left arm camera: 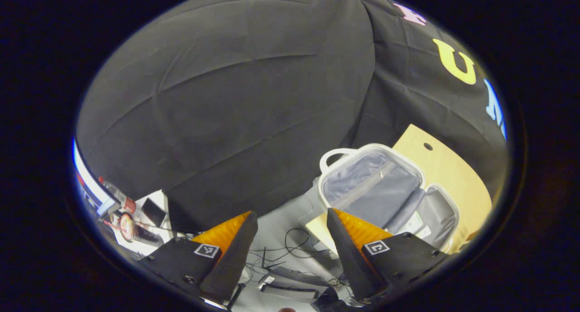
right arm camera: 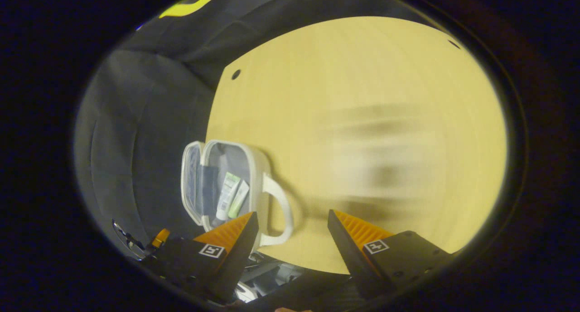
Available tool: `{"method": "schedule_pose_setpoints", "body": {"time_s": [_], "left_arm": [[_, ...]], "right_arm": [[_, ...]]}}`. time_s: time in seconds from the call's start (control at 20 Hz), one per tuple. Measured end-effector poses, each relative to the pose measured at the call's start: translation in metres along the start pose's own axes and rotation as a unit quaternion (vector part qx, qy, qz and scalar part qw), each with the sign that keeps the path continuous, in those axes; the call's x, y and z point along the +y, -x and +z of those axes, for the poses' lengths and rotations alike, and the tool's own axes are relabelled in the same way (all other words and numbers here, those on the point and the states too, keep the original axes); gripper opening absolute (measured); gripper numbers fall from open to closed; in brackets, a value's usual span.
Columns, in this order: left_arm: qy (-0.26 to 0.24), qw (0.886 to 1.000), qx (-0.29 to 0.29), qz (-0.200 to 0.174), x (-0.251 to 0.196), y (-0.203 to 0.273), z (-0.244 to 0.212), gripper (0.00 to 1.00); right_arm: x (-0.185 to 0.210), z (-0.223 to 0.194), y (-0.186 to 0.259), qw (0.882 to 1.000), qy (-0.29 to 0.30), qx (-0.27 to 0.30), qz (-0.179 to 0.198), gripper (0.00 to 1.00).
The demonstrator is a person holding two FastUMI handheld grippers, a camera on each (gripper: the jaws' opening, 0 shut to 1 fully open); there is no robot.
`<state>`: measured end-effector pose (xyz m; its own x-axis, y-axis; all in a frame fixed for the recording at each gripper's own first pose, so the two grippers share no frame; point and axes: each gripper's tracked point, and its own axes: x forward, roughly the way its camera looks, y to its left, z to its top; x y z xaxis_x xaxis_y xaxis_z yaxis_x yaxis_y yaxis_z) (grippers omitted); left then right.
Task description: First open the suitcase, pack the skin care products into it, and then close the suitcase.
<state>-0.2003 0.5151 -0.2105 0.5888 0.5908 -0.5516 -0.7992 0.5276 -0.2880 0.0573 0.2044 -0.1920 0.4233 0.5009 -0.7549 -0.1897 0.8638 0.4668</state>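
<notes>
Two tubes [right arm camera: 232, 195] already lie inside the open suitcase [right arm camera: 256, 167] on the table [right arm camera: 362, 99]; packing looks done — closing step next; my left gripper [left arm camera: 292, 230] and right gripper [right arm camera: 292, 232] both gape, holding nothing; next move: reach the lid [right arm camera: 190, 185], swing it shut.

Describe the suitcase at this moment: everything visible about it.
The suitcase is a small white hard-shell case with a looped handle, lying open on the pale wooden table near its edge. Its grey fabric lining and a strap show in the left gripper view. Two tubes lie side by side inside one half. Neither gripper touches it.
</notes>
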Motion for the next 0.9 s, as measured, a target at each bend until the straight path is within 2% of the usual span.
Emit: {"method": "schedule_pose_setpoints", "body": {"time_s": [0.15,0.25,0.4,0.5,0.55,0.6,0.7,0.9], "left_arm": [[0.000,1.000,-0.003,0.000,-0.010,-0.049,0.048,1.00],[0.025,1.000,-0.003,-0.003,-0.020,-0.088,0.081,1.00],[0.064,0.997,0.033,-0.034,-0.038,-0.159,0.108,0.99],[0.067,0.991,0.090,-0.066,-0.046,-0.202,0.095,0.99],[0.066,0.988,0.116,-0.072,-0.050,-0.218,0.085,0.96],[0.067,0.985,0.140,-0.071,-0.053,-0.235,0.076,0.99],[0.072,0.980,0.178,-0.057,-0.055,-0.264,0.059,0.98],[0.108,0.972,0.207,-0.011,-0.050,-0.321,0.038,0.99]], "right_arm": [[-0.038,0.006,0.013,0.995,-0.086,-0.039,-0.011,0.94],[-0.060,0.013,0.032,0.990,-0.125,-0.063,-0.022,0.94],[-0.094,0.013,0.052,0.980,-0.173,-0.085,-0.044,0.94],[-0.113,0.006,0.056,0.974,-0.198,-0.095,-0.061,0.94],[-0.119,0.005,0.059,0.971,-0.204,-0.100,-0.067,0.94],[-0.124,0.004,0.063,0.969,-0.209,-0.104,-0.074,0.94],[-0.131,0.001,0.067,0.965,-0.220,-0.111,-0.085,0.94],[-0.131,-0.012,0.070,0.962,-0.234,-0.109,-0.087,0.94]]}}
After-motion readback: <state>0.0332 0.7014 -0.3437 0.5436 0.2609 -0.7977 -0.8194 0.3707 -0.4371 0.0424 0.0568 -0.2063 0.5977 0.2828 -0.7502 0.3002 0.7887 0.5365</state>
